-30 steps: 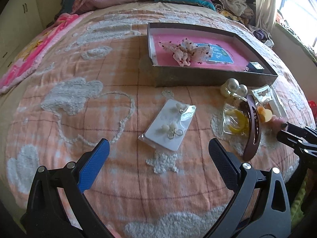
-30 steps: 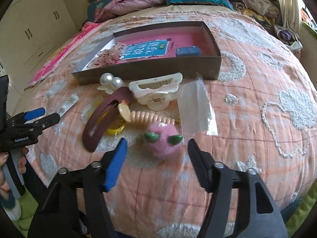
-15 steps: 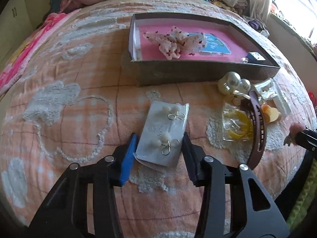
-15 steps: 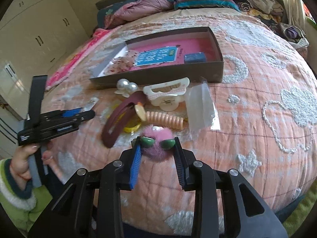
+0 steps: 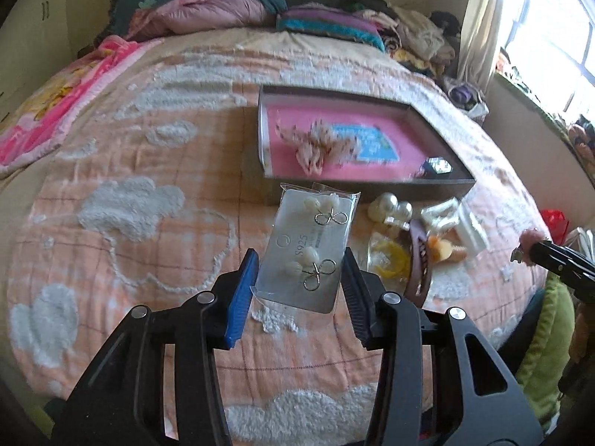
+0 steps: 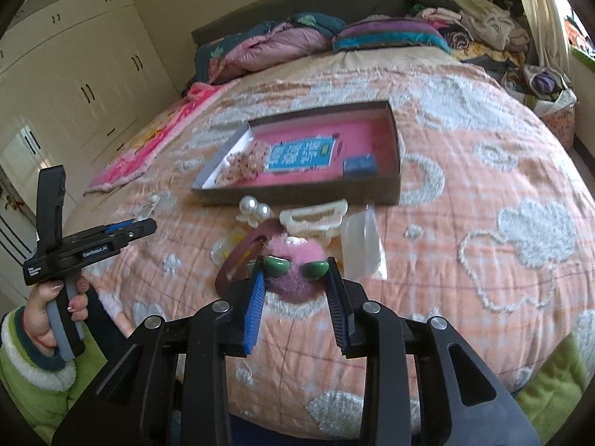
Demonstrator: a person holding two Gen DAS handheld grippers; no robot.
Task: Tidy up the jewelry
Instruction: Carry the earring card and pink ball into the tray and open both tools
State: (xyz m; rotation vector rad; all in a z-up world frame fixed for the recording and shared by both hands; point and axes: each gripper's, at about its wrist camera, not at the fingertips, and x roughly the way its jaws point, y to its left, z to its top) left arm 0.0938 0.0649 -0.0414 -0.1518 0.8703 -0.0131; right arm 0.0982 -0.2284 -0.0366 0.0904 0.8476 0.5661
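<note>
My left gripper (image 5: 299,271) is shut on a clear packet holding an earring card (image 5: 310,249) and has it lifted off the bed, tilted, in front of the dark box with a pink lining (image 5: 438,182). My right gripper (image 6: 295,278) is shut on a pink fluffy hair clip with green sunglasses (image 6: 295,267), raised above the bedspread. The box (image 6: 297,189) holds a floral scrunchie (image 5: 319,145), a blue card (image 6: 301,156) and a small blue item (image 6: 359,166). The left gripper also shows in the right wrist view (image 6: 137,225).
On the orange bedspread in front of the box lie a pearl clip (image 6: 254,208), a white claw clip (image 6: 316,219), a maroon hair clip (image 6: 238,260), a yellow item in a bag (image 5: 390,256) and a clear bag (image 6: 362,245). Pillows and clothes pile at the bed's far end.
Both grippers closed on their items and lifted them: the left raised the earring card off the bed, the right raised the pink fluffy clip.
</note>
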